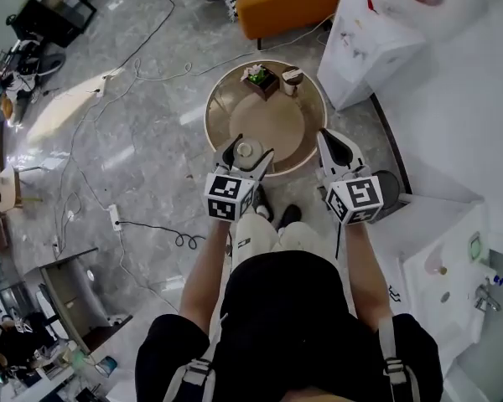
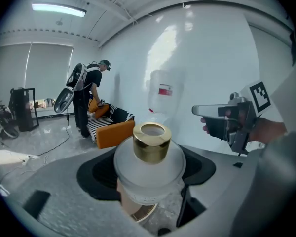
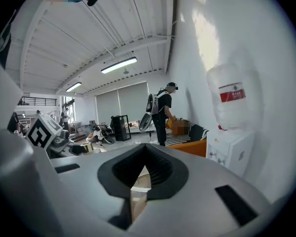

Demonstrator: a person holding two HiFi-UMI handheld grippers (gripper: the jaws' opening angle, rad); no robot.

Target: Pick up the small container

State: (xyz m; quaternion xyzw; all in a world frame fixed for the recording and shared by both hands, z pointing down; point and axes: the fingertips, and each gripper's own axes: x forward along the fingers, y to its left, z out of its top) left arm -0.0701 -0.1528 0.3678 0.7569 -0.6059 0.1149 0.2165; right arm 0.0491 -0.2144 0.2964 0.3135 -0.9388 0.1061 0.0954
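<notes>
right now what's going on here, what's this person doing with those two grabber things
A person stands over a round table with a gripper in each hand. The left gripper has its jaws closed on a small frosted bottle with a gold cap, and seems to hold it just above the table's near edge. The right gripper is empty, jaws together, off to the side. A small potted plant sits at the table's far side.

Grey marble floor (image 1: 151, 99), round beige table (image 1: 277, 132), orange sofa (image 1: 289, 7), white wall (image 1: 461, 82), ceiling strip lights (image 3: 118, 64).
</notes>
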